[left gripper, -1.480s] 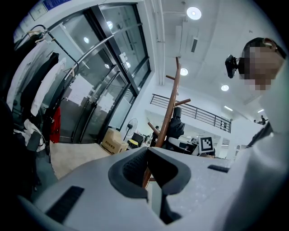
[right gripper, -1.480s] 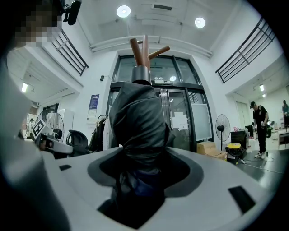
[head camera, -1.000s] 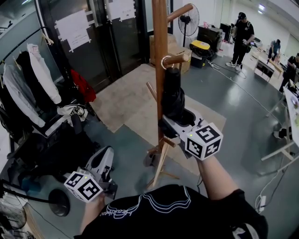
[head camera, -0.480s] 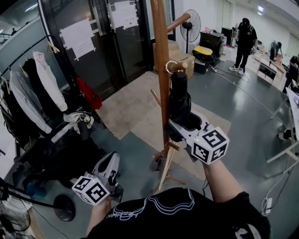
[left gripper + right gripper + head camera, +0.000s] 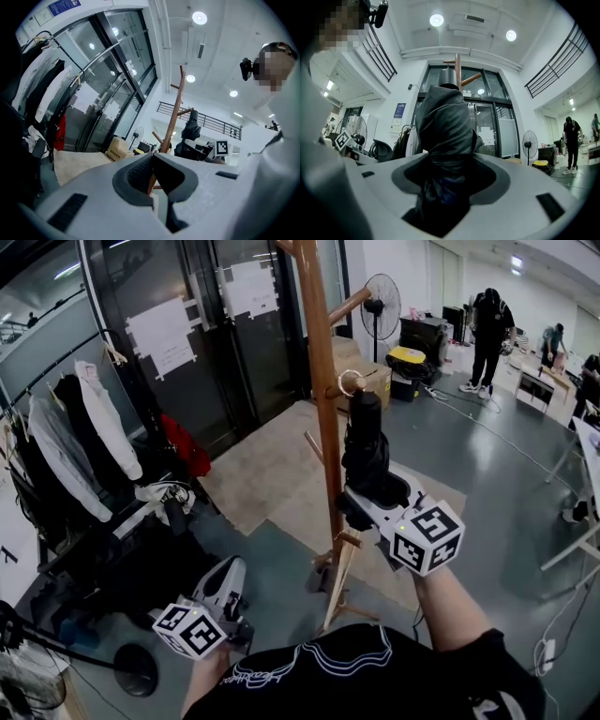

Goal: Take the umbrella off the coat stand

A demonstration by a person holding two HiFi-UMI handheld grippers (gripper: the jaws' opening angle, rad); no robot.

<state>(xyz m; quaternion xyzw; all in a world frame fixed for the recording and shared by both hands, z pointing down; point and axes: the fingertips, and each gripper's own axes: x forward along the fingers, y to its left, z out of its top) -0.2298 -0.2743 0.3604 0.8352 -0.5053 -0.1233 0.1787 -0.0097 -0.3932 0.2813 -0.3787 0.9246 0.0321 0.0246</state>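
A wooden coat stand (image 5: 324, 399) rises in the middle of the head view. The folded black umbrella (image 5: 366, 448) stands upright just right of its pole. Its pale strap loop (image 5: 352, 382) sits around the end of a short peg (image 5: 339, 390). My right gripper (image 5: 373, 495) is shut on the umbrella's lower part. In the right gripper view the umbrella (image 5: 445, 126) fills the space between the jaws, and the pole top (image 5: 458, 63) shows behind it. My left gripper (image 5: 223, 589) hangs low at the left, shut and holding nothing. It looks toward the stand (image 5: 174, 117) and the umbrella (image 5: 191, 127).
A clothes rail with hanging garments (image 5: 84, 437) and dark bags on the floor fill the left side. Glass doors (image 5: 225, 324) stand behind the stand, on a beige mat (image 5: 272, 465). A fan (image 5: 380, 292), a yellow-lidded box (image 5: 405, 357) and people (image 5: 487, 324) are at the back right.
My right gripper has lifted the umbrella a little along the pole, and the strap loop has risen with it toward the peg's end. The left gripper has hardly moved.
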